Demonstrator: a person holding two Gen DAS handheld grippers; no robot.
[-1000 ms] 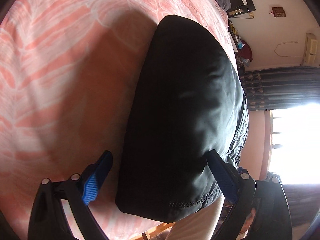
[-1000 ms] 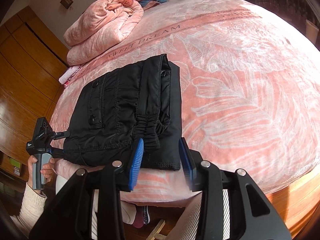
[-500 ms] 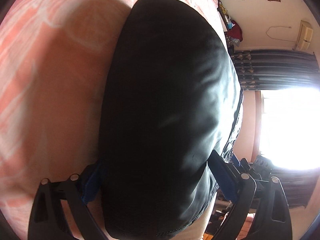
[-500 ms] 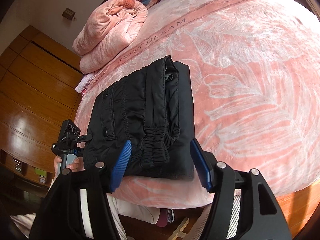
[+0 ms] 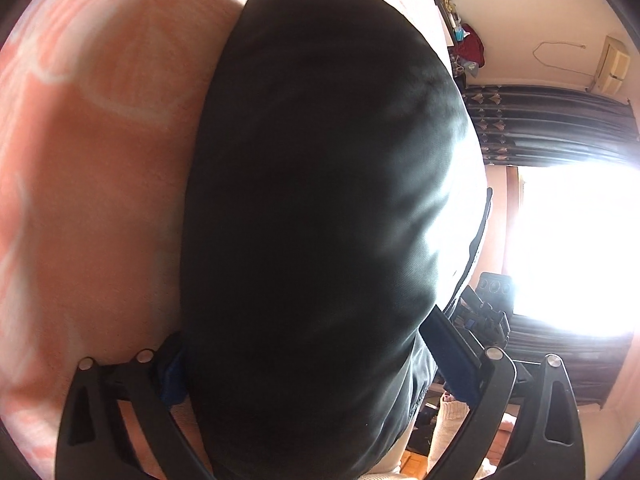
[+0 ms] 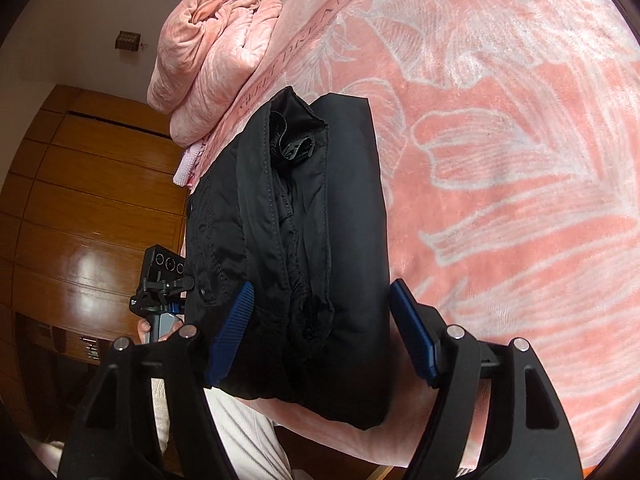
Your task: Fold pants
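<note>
The black pants (image 6: 304,240) lie folded in a thick stack at the near edge of the pink bed (image 6: 500,140). My right gripper (image 6: 320,328) is open wide, its blue pads on either side of the stack's near end, apart from the cloth. In the left wrist view the pants (image 5: 320,200) fill the middle of the frame. My left gripper (image 5: 308,356) is open with the stack between its pads; the left pad is mostly hidden behind the cloth. The left gripper also shows in the right wrist view (image 6: 160,292), at the stack's far side.
A rolled pink blanket (image 6: 216,44) lies on the bed beyond the pants. Wooden wardrobe doors (image 6: 80,216) stand to the left. A bright window (image 5: 568,248) and dark curtains (image 5: 552,124) are on the right in the left wrist view.
Both grippers have moved in towards the folded pants. The right gripper has opened wider and now straddles the stack's end; the left gripper now straddles the other side.
</note>
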